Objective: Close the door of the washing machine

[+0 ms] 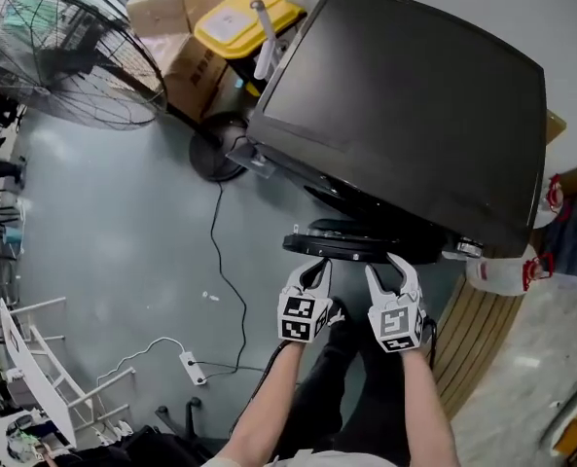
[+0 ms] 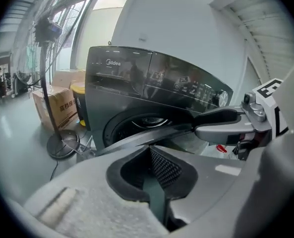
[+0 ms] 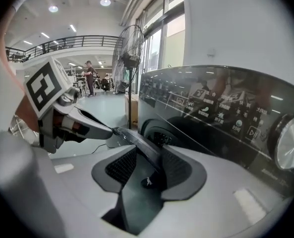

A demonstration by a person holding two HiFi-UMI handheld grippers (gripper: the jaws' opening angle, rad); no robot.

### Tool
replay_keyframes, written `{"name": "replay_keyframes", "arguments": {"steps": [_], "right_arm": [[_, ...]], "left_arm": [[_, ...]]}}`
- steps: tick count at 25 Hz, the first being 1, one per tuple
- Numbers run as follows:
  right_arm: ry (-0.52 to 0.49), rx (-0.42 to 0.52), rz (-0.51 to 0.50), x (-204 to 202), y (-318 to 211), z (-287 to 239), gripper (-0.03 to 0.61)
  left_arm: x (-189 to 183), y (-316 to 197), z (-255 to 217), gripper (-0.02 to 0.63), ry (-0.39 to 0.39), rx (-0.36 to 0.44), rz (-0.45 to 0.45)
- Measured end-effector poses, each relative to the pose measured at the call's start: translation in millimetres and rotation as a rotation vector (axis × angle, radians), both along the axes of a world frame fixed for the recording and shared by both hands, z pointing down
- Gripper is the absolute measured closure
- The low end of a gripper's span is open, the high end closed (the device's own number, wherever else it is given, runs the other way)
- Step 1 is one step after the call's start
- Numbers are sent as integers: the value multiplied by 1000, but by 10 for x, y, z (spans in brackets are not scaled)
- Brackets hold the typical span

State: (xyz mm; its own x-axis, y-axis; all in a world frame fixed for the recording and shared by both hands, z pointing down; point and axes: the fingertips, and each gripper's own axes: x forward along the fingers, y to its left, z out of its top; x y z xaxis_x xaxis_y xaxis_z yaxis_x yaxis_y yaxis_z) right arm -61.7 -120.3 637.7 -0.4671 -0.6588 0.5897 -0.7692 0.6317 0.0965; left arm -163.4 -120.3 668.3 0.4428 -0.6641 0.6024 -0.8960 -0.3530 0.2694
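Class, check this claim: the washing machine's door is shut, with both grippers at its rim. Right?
No: the door is open, swung out from the washing machine, as the head view shows. The left gripper and right gripper are indeed at its rim.

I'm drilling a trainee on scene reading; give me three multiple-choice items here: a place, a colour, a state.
1. In the head view, the black pedestal fan stands: A) left of the dark grey front-loading washing machine; B) on top of it; C) right of it.
2. The plastic bin lid beside the cardboard boxes is: A) red; B) yellow; C) blue.
3. The machine's round dark door is: A) shut; B) open; C) missing.
1 A, the fan fills the upper left corner; 2 B, the lid is bright yellow; 3 B, the door sticks out from the machine's front.
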Motion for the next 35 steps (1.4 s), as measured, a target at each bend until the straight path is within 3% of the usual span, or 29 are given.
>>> {"name": "replay_keyframes", "arguments": {"steps": [6, 7, 12, 18, 23, 35], "right_arm": [[-72, 25, 66, 5, -95, -98, 433], [-84, 37, 89, 36, -80, -142, 497], [-94, 14, 235, 284, -6, -4, 577], [-215, -88, 394, 449, -28, 280, 577], [-295, -112, 475, 461, -97, 329, 577], [-315, -108, 510, 524, -228, 292, 577]], "left_arm": [[20, -85, 91, 614, 25, 22, -36], [30, -84, 98, 614, 29, 20, -32], [33, -168, 104, 614, 29, 15, -10], [49, -278, 110, 614, 56, 23, -8], [84, -393, 83, 615, 94, 22, -14], [165, -648, 66, 614, 99, 48, -1]]}}
